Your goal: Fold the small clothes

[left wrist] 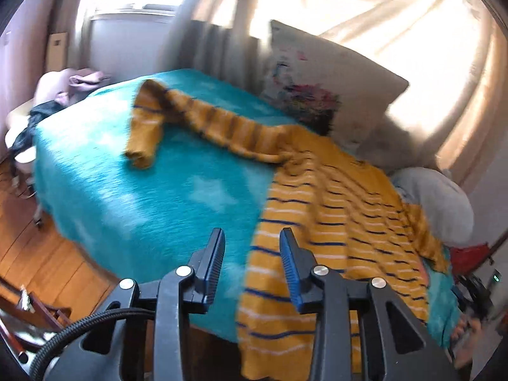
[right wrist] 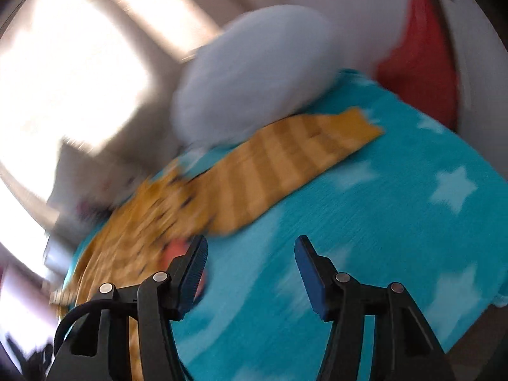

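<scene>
The mustard-yellow striped knit sweater point(left wrist: 333, 222) lay spread across the turquoise star-patterned fleece blanket point(left wrist: 143, 197), one sleeve reaching toward the grey pillow point(right wrist: 254, 73). The left gripper point(left wrist: 252, 244) hovered, jaws narrowly parted, empty; the right gripper point(right wrist: 250, 250) hung wide, empty

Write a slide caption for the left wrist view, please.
Open left tongs hover over a striped mustard sweater spread on a teal star blanket.

Teal star blanket point(left wrist: 133, 197) beneath the claw, printed pillow point(left wrist: 320, 79) ahead right, grey cushion point(left wrist: 435, 203) far right, red cloth point(left wrist: 466, 257) beyond it, wood floor point(left wrist: 38, 254) left, curtains point(left wrist: 397, 16) behind.
</scene>
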A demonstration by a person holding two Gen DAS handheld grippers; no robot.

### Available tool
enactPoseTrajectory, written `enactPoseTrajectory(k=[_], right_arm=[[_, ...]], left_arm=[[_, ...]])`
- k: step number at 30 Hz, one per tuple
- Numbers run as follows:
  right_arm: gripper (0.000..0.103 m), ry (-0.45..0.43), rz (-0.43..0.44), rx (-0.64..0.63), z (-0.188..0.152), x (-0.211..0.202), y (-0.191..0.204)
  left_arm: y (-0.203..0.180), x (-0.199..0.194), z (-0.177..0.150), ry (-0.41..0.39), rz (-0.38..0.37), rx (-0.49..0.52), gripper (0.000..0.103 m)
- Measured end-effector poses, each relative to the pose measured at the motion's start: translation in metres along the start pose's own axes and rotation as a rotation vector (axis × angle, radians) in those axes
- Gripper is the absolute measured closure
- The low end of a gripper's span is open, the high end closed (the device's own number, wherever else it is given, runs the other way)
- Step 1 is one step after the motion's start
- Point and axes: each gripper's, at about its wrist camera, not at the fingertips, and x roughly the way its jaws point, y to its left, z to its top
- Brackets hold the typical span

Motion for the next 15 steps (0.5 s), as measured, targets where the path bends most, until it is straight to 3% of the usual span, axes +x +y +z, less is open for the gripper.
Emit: enactPoseTrajectory(k=[3,7,10,11,12,13,15], right_arm=[[0.041,-0.004,-0.064,0.094,0.030,0.024,-0.027],[0.041,0.045,-0.036,0.280,0.059,0.062,-0.063],[0.039,-0.006,-0.011,0.366,0.074,0.075,-0.074],[0.044,-0.013,-0.011,0.374,0.077,0.078,-0.074],[0.057,-0.011,-0.018,0.372,0.079,0.081,-0.074],[0.089,-0.003,-0.016,0.371,0.082,0.084,-0.073],[0.096,-0.020,-0.017,0.359,0.088,0.079,-0.074]], left_arm=[[-0.017,0.006,0.004,0.015,-0.057,0.023,0.063],[-0.042,0.015,0.010,0.009,-0.095,0.064,0.057],[-0.057,0.021,0.014,0.003,-0.098,0.100,0.052],[-0.059,0.022,0.014,0.004,-0.098,0.103,0.051],[-0.061,0.025,0.015,0.009,-0.098,0.104,0.050],[-0.062,0.027,0.016,0.014,-0.100,0.101,0.050],[-0.063,0.032,0.018,0.024,-0.102,0.090,0.050]])
